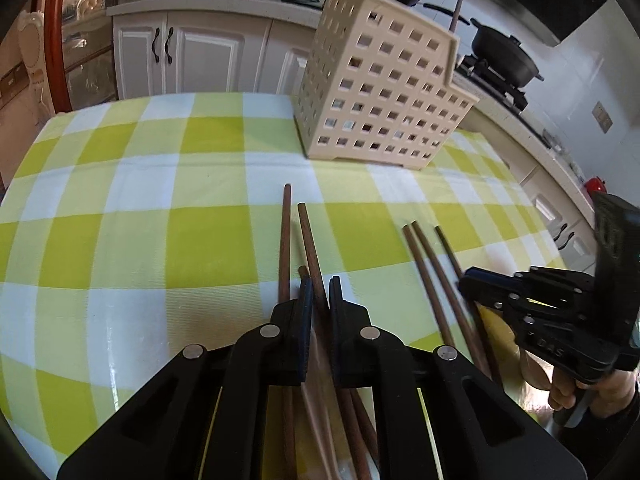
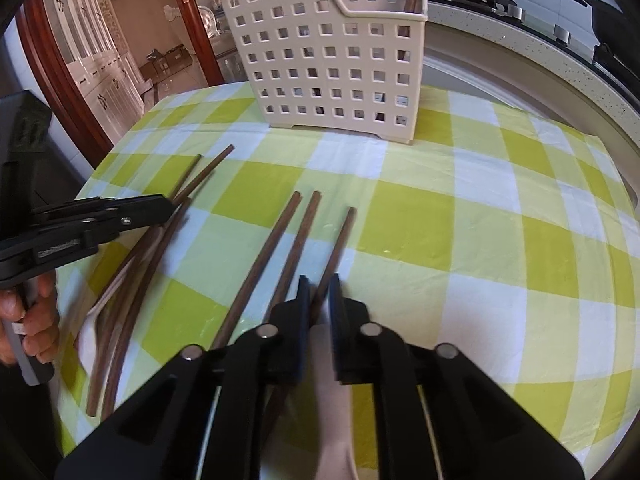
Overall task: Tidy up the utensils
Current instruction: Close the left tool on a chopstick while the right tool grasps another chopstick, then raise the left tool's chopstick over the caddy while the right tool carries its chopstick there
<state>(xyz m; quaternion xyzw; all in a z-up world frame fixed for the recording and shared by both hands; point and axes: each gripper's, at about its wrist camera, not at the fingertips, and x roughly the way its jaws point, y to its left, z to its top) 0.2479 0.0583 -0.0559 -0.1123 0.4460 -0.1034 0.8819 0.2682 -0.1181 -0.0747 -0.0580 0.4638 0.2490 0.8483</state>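
Pinching one chopstick [image 1: 310,240] each, left fingers [image 1: 307,304] and right fingers [image 2: 305,300] narrowly parted.

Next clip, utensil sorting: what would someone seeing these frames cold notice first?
Probably the cream perforated utensil holder standing at the far side of the green-and-white checked tablecloth, with one chopstick already upright inside. Next, the dark wooden chopsticks strewn flat across the near part of the cloth in two loose groups. Both the left gripper and the right gripper sit low over them, each straddling a stick.
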